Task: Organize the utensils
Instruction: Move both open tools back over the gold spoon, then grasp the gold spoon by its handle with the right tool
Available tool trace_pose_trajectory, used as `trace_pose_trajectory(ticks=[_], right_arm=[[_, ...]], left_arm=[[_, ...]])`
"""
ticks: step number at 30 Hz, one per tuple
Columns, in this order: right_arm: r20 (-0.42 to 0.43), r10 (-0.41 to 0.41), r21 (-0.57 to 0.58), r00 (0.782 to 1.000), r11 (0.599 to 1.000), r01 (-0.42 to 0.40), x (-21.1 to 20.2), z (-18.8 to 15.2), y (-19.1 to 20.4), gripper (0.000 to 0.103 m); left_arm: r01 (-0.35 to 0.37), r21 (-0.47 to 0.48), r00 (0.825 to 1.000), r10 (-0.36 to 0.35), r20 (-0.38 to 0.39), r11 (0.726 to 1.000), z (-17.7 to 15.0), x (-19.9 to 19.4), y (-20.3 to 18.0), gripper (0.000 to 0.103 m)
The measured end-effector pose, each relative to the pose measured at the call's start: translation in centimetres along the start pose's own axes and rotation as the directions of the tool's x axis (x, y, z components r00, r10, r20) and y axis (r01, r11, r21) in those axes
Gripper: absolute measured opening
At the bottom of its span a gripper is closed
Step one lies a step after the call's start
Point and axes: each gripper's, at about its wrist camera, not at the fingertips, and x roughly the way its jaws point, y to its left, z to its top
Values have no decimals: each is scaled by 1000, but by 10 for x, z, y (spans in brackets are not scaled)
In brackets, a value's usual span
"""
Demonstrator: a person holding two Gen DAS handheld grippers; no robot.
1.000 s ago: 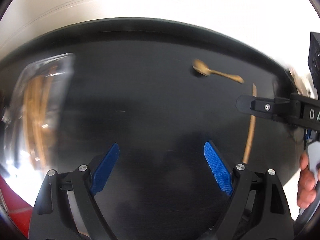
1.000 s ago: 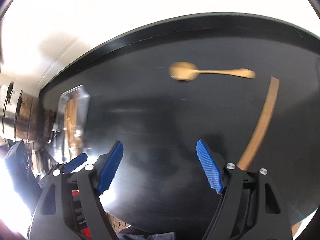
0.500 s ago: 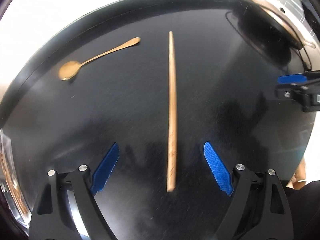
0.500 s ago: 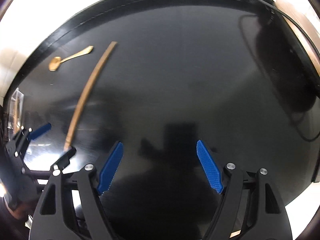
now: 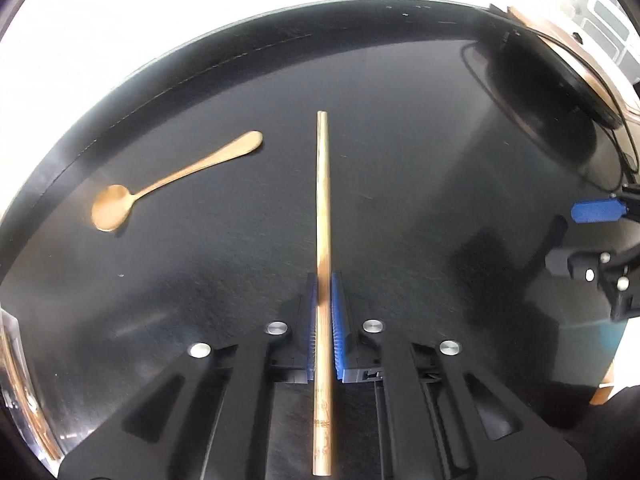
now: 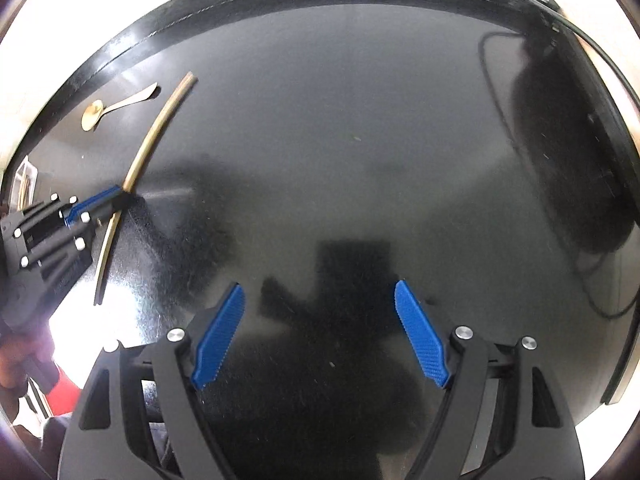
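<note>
A black counter [image 5: 400,168] carries what remains of the utensil sorting: a clear tray [image 5: 16,380] at its edge, far to the left of the chopstick, already shows golden pieces inside, though which ones cannot be made out. Two items lie loose, so the job looks partly done, with both still to reach the tray. The wooden chopstick [image 5: 323,200] lies flat at mid-counter, and the left tongs [image 5: 325,280] have just been closing on it; their blue pads now press its lower half from either side, the shaft running straight up between them. The right tongs [image 6: 320,336] hang well to the right of the chopstick, spread wide and empty. The gold spoon [image 5: 160,188] rests left of the chopstick, untouched.
</note>
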Motion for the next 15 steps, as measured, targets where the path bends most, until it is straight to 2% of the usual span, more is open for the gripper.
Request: trace_pose_trajectory(ticks=[3,7,8,12,15], right_arm=[[-8,-12,-76,1000,997,12,7,8,15,77],[15,-60,-255,998,965,62,16,20,52,78],[27,-73,-321,997,944,78,19,24,66,80],[58,-41,-499,997,864,65,28,41,108,86],[78,-35,-624,996,778,76,33,62,143,86]], left_arm=[[-11,-29,1000,12,10,1000,-4,-2,11,6],[-30,-108,999,32,17,994,-27,-8,38,6],[-42,-131,999,44,12,990,-33,-11,45,6],[-65,-230,998,66,-1,971,-69,-24,74,6],[-84,-276,996,85,-7,958,-89,-31,85,6]])
